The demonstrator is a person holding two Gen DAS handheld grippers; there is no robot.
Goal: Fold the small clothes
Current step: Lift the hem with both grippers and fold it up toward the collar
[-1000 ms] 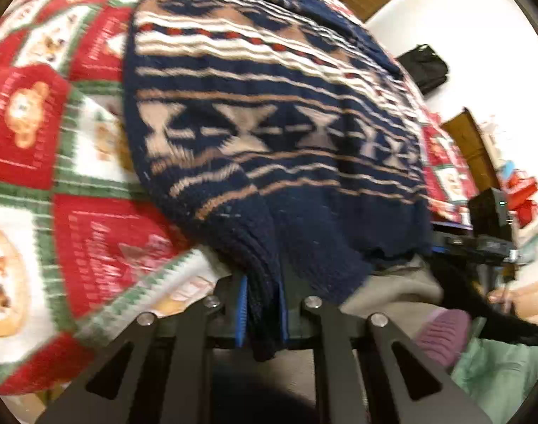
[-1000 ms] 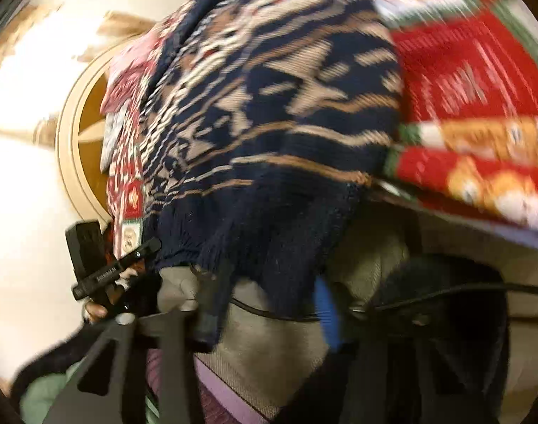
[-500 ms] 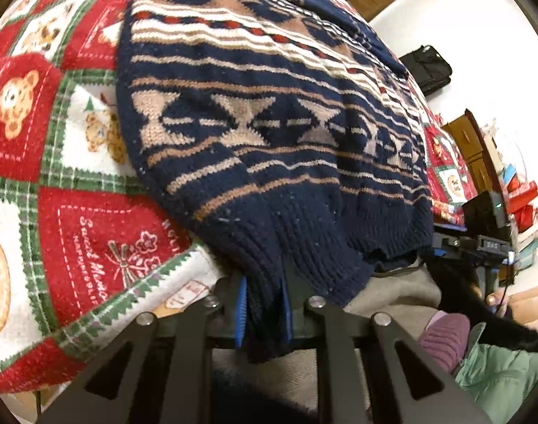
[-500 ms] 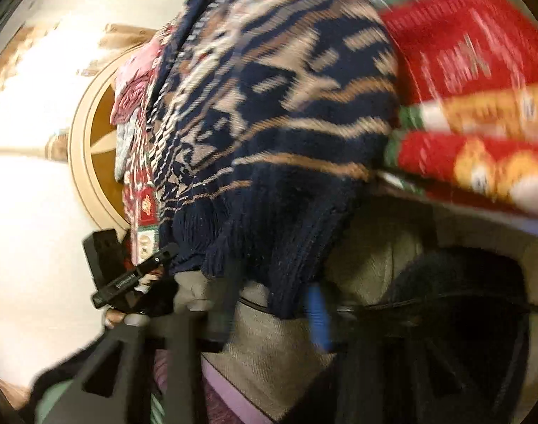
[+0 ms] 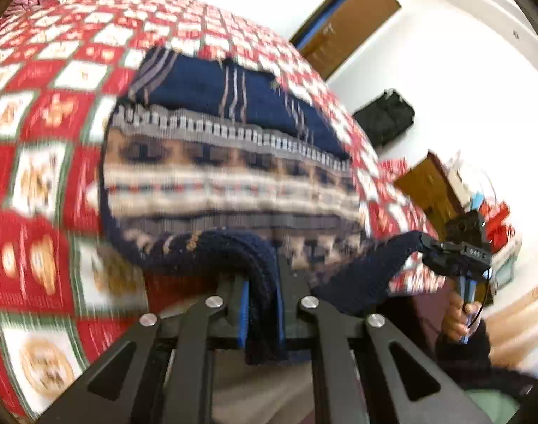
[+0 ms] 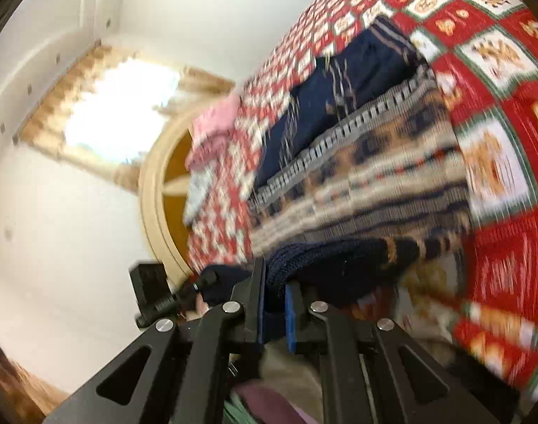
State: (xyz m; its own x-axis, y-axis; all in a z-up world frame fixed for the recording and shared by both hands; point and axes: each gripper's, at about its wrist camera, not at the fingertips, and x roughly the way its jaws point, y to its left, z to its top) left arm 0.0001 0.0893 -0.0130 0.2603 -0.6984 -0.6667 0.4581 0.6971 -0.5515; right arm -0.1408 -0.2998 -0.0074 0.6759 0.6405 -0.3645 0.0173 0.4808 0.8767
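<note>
— Where has the folding got to, from where you stand?

— Nearest, at the bottom middle of the left view, the left tool [image 5: 262,312] has its blue pads pressed together on the ribbed hem of the navy-blue knitted sweater with tan and white pattern bands [image 5: 230,176]. Same story at the bottom middle of the right view: the right tool [image 6: 274,312] is pinching the other hem corner.

— So the hem is off the bed?

— It looks lifted and curled back over the body, with the pale inner side of the knit showing across the middle of both frames. I'd say the bottom-to-top fold is only begun.

— And the rest of it?

— Farther back, the plain navy upper part lies flat on the red, white and green patchwork bedspread [image 5: 39,162]. A pink pillow [image 6: 216,120] sits beyond it, upper middle of the right view.

— What's left?

— By my reckoning, carrying the hem up to the shoulders, laying it down, letting go. Whether the sleeves are already tucked in, I can't tell; it's blurred.
</note>
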